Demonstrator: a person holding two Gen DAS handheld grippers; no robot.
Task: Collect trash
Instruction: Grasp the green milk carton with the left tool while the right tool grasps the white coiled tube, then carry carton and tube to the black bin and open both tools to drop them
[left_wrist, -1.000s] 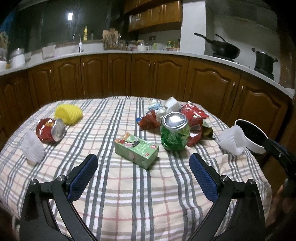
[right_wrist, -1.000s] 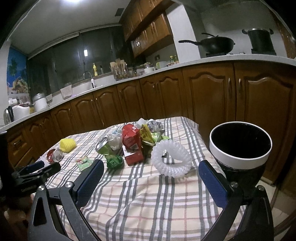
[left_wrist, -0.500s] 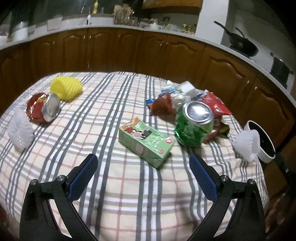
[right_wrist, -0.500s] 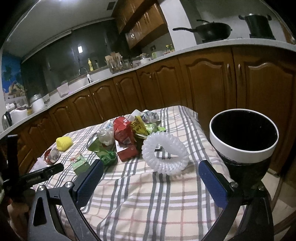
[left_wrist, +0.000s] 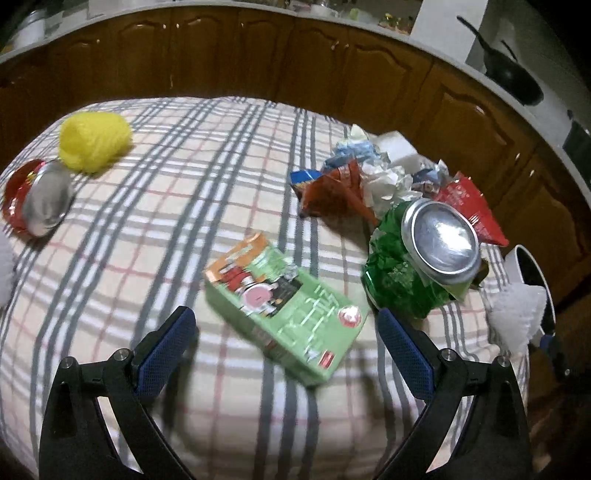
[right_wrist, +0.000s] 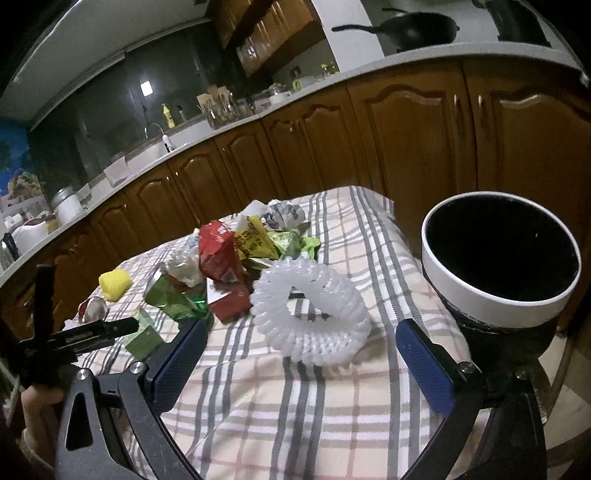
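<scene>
A green juice carton (left_wrist: 286, 308) lies on the plaid tablecloth (left_wrist: 207, 192), just ahead of my open, empty left gripper (left_wrist: 286, 338). A crushed green can (left_wrist: 413, 266) lies to its right, in front of a pile of wrappers (left_wrist: 369, 181). A white foam net (right_wrist: 312, 312) lies just ahead of my open, empty right gripper (right_wrist: 301, 347). The white-rimmed black trash bin (right_wrist: 500, 258) stands at the table's right edge. The carton also shows in the right wrist view (right_wrist: 142, 339).
A yellow foam net (left_wrist: 94, 146) and a crushed red can (left_wrist: 37, 203) lie at the table's far left. Another white foam net (left_wrist: 517, 319) sits by the bin (left_wrist: 532, 275). Wooden cabinets (right_wrist: 406, 122) ring the table. The left gripper's body (right_wrist: 74, 338) shows at left.
My left gripper has moved forward and down toward the green carton, which now looms larger between the fingers. My right gripper has edged closer to the white foam net.
</scene>
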